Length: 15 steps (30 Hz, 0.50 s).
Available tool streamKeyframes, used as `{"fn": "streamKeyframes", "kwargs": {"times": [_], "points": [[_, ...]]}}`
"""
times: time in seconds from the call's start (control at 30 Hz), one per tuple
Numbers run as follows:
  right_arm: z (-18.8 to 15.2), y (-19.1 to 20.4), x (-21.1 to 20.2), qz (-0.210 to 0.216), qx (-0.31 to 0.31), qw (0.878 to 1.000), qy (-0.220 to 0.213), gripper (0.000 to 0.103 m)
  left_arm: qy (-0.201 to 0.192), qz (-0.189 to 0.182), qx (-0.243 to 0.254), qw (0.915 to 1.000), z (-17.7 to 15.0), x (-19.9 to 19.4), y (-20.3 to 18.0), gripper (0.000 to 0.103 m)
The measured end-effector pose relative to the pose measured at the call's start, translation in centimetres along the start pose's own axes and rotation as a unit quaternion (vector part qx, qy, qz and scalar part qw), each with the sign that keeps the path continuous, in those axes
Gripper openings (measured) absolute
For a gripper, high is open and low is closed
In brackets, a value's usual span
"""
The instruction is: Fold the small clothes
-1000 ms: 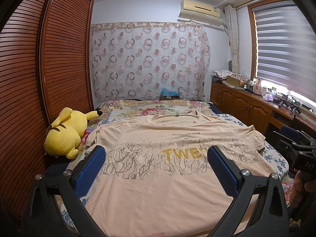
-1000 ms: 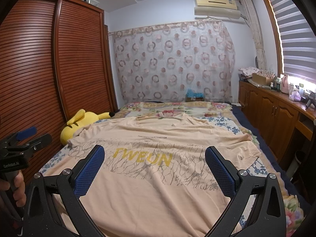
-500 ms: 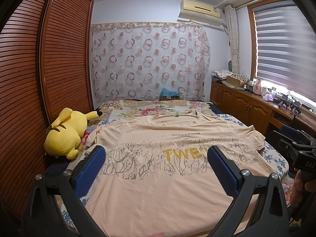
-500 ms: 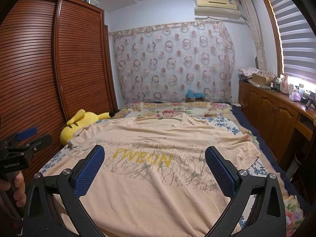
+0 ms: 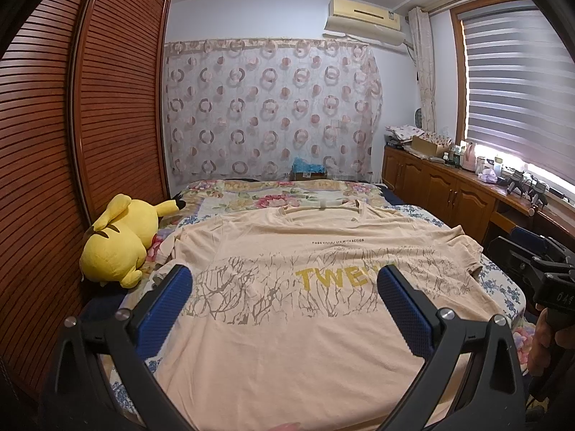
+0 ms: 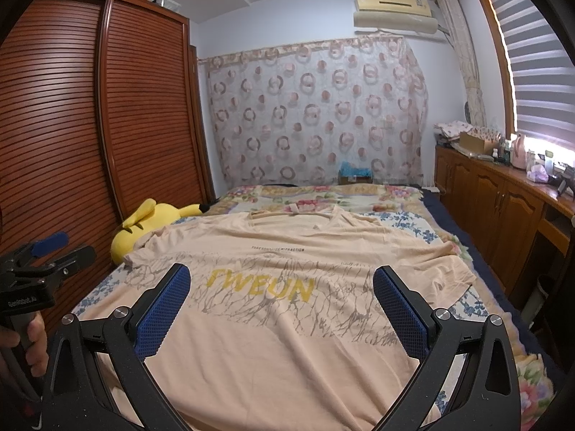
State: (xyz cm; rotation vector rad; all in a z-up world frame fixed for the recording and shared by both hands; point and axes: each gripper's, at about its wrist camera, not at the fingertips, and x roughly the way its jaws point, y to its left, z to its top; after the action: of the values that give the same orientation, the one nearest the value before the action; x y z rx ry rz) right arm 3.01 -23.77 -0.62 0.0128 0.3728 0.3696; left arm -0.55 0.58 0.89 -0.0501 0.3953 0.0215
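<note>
On the bed (image 5: pixel 503 280), T-shirt (image 5: pixel 287 323) lies lengthwise, collar away.

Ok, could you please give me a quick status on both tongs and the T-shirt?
Left tongs open, empty. Right tongs open, empty. T-shirt spread flat on bed, print up, unfolded. Yellow plush toy beside left sleeve, off the shirt.

A floral-quilted bed (image 5: pixel 251 194) carries a peach T-shirt (image 5: pixel 305 323) spread flat at centre, a yellow plush toy (image 5: pixel 118 244) at nine o'clock.
</note>
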Motion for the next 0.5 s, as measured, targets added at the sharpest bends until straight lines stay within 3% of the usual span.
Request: {"fn": "streamKeyframes", "kwargs": {"times": [0.5], "points": [[-0.8, 0.0, 3.5, 0.009, -0.014, 1.000, 0.019, 0.103, 0.041, 0.029, -0.018, 0.9986, -1.7, 4.3, 5.0, 0.103]]}}
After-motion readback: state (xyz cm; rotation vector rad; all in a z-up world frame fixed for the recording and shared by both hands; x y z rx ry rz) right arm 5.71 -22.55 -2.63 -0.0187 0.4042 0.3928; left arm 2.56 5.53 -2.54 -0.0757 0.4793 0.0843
